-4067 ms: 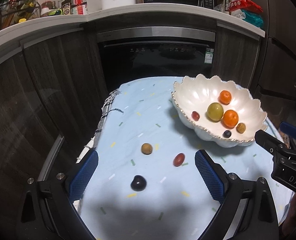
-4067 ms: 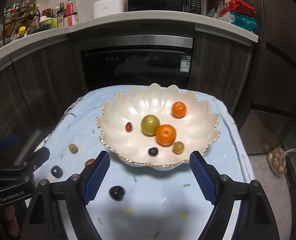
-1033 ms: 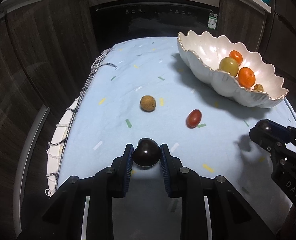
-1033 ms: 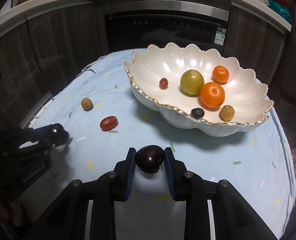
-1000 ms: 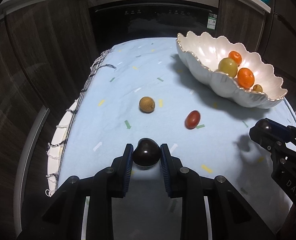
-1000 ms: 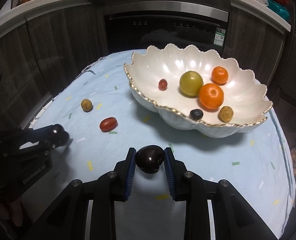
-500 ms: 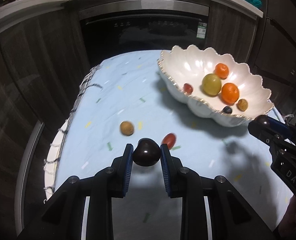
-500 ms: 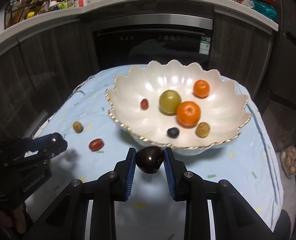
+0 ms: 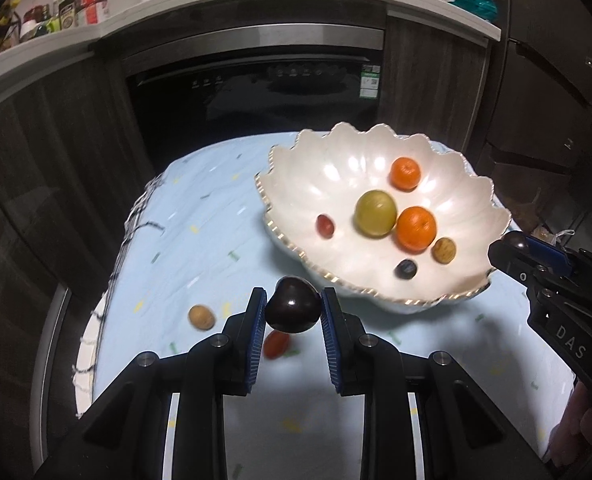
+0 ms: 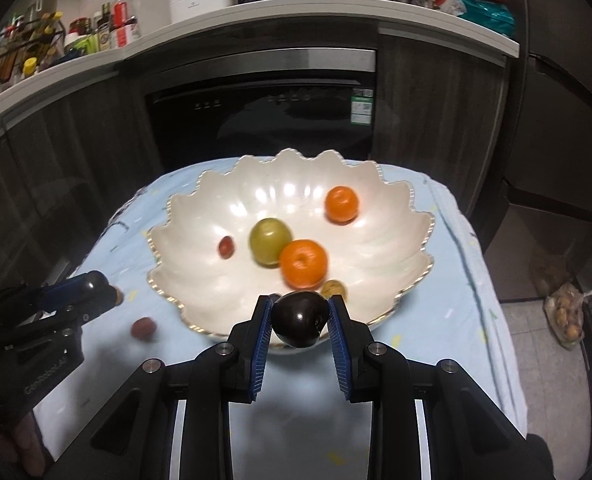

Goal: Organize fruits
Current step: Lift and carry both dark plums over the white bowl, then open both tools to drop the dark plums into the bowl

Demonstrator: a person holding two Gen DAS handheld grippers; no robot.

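Fruits sit at both sets of fingers: in the left wrist view the left gripper has its blue-padded fingers nearly closed on a dark plum, held at lower centre of the frame, clear of the surface. In the right wrist view the right gripper grips a second dark plum the same way, low in the middle of the frame, in front of the near rim of the scalloped white bowl. Inside the bowl lie two oranges, a green fruit, a small red fruit, a small brown fruit and a dark berry. On the light blue cloth covering the surface, lower left of the left wrist view, rest a brown fruit and, just beside the fingers, a red one, both outside the bowl.
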